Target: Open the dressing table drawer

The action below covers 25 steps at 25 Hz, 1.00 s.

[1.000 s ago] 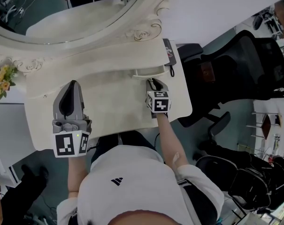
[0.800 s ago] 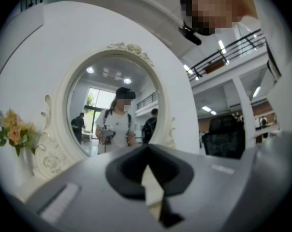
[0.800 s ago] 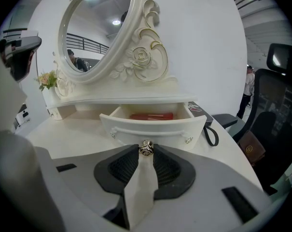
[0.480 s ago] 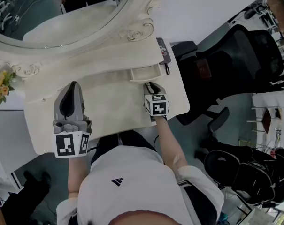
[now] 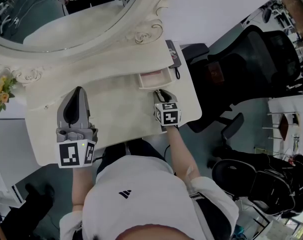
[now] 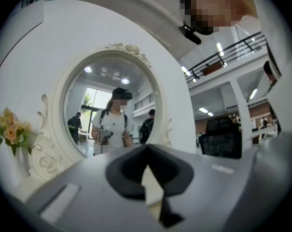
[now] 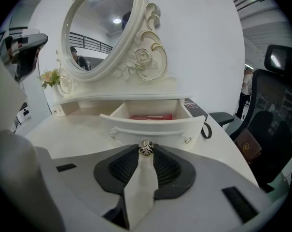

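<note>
One drawer [image 7: 150,124] stands open at rear right of dressing table [image 5: 116,114], one flat red item [image 7: 151,116] inside. Right gripper [image 7: 146,152] clamped on its single metal knob [image 7: 146,148]. Left gripper [image 6: 146,149] closed, empty.

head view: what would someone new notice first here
The big carved oval mirror at the back of the dressing table dominates. Below its right side a small drawer stands open with something red inside, and the right claw is closed on its knob. The left claw hovers shut and empty over the table's left half.
</note>
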Motion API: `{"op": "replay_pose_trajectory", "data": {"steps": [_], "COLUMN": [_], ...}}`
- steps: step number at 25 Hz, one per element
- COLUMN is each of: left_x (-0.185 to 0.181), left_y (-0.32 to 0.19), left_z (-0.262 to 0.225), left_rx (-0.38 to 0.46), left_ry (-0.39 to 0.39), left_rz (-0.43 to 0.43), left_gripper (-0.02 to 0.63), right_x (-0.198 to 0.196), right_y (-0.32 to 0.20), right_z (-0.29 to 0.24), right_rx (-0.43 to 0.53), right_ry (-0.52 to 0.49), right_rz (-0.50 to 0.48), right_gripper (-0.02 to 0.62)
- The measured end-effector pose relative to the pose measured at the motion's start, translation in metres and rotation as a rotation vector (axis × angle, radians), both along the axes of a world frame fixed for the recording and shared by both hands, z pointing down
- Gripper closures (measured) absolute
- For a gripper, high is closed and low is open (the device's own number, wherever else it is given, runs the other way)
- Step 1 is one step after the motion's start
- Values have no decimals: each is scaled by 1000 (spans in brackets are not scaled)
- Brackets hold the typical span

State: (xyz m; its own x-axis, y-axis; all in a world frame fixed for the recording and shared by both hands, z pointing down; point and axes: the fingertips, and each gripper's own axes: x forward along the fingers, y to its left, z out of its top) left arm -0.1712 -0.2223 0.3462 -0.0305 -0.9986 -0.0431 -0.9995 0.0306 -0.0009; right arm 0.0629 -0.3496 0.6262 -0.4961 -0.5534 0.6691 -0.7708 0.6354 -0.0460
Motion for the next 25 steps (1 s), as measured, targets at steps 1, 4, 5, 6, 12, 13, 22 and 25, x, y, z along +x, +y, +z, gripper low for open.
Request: {"op": "replay_pose_trajectory", "data": {"steps": [1, 4, 5, 6, 12, 13, 22, 25], "left_x": [0, 1, 2, 2, 0, -1, 0, 2], "left_y": [0, -1, 0, 0, 3, 4, 8, 9], "left_z": [0, 0, 0, 0, -2, -3, -7, -9], "left_rx": [0, 1, 2, 3, 6, 5, 15, 22], "left_ry": [0, 2, 2, 2, -1, -2, 1, 2], "left_rz": [2, 10, 14, 17, 24, 26, 67, 89], "left_gripper": [598, 598, 598, 598, 598, 598, 598, 598], "right_x": [0, -1, -1, -1, 1, 1, 7, 7], "right_y": [0, -1, -1, -1, -3, -2, 7, 13], "right_z": [-1, -2, -2, -2, -2, -4, -44, -62], "right_rx": [2, 2, 4, 7, 9, 11, 124, 152], "right_ry": [-3, -6, -6, -6, -11, -14, -58, -104], "right_rz": [3, 11, 14, 18, 48, 54, 115, 126], "right_gripper": [499, 497, 497, 497, 491, 487, 559, 595]}}
